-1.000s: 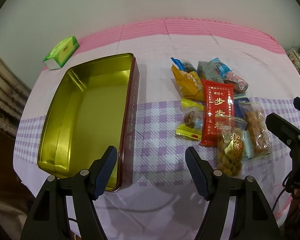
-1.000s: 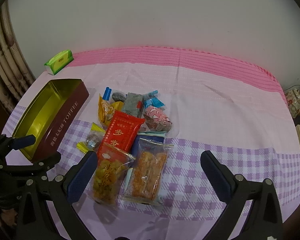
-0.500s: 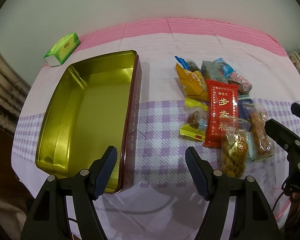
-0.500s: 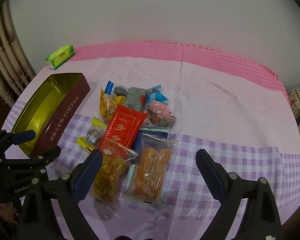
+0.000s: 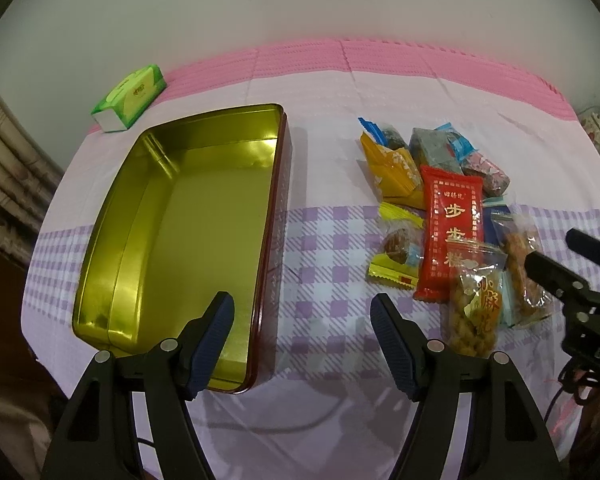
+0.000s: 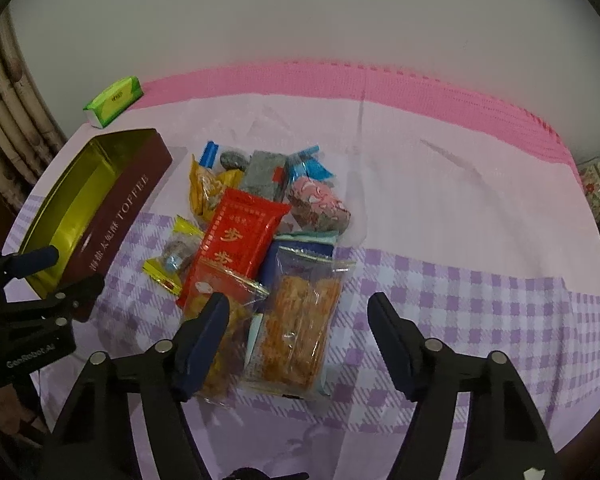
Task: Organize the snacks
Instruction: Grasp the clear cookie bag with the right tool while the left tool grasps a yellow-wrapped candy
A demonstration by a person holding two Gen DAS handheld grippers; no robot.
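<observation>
An open gold-lined toffee tin lies at the left with nothing in it. To its right sits a pile of wrapped snacks: a red packet, a clear bag of orange crackers, and a bag of yellow fried bits. My left gripper hangs open above the tin's near right corner. Over the cracker bag, my right gripper has its jaws closing; the bag lies between them and the pads are clear of it.
A green tissue pack rests at the far left on the pink and purple checked cloth. Smaller sweets in yellow, blue and pink wrappers crowd the far side of the pile. Clutter shows past the table's right edge.
The right gripper's jaws have narrowed from wide apart and it has come down closer over the cracker bag. The left gripper is as wide as before and has hardly moved.
</observation>
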